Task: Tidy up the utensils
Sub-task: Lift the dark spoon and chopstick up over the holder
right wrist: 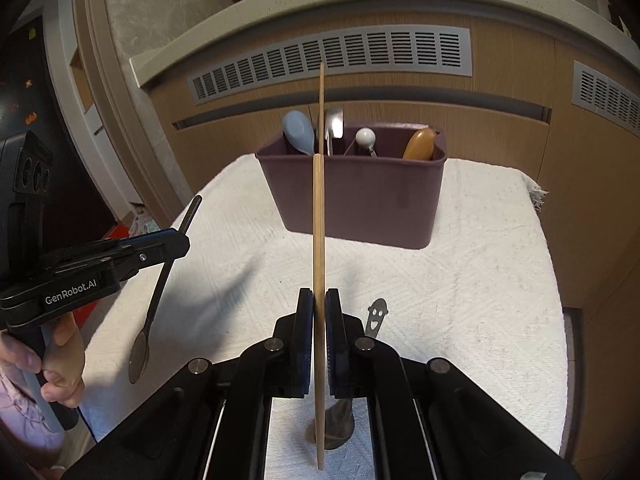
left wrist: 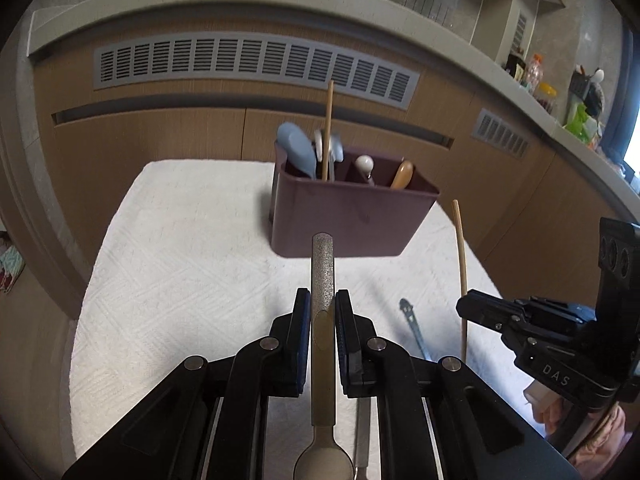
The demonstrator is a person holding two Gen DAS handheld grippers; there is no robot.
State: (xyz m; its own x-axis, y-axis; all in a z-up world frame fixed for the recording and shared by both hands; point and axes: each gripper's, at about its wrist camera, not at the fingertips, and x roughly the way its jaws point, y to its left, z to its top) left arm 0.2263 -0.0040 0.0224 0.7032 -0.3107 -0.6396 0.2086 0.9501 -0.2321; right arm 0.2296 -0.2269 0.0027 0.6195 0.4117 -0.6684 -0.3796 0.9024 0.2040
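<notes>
My left gripper (left wrist: 322,312) is shut on a metal spoon (left wrist: 322,268), handle pointing forward, bowl toward the camera; it also shows in the right wrist view (right wrist: 160,280). My right gripper (right wrist: 319,312) is shut on a wooden chopstick (right wrist: 319,220), held upright; it also shows in the left wrist view (left wrist: 460,264). Both are above the towel, short of the purple utensil holder (left wrist: 352,216) (right wrist: 360,204). The holder contains a blue spoon (left wrist: 298,150), a chopstick (left wrist: 328,128), a metal utensil, a white-knobbed utensil (left wrist: 364,165) and a brown-handled one (left wrist: 402,174).
A white towel (left wrist: 180,260) (right wrist: 480,280) covers the table. A metal spoon with a smiley-face handle (right wrist: 376,316) (left wrist: 412,324) lies on it near the grippers. Wooden cabinets with vent grilles (left wrist: 256,60) stand behind. The person's hand (right wrist: 60,360) holds the left gripper.
</notes>
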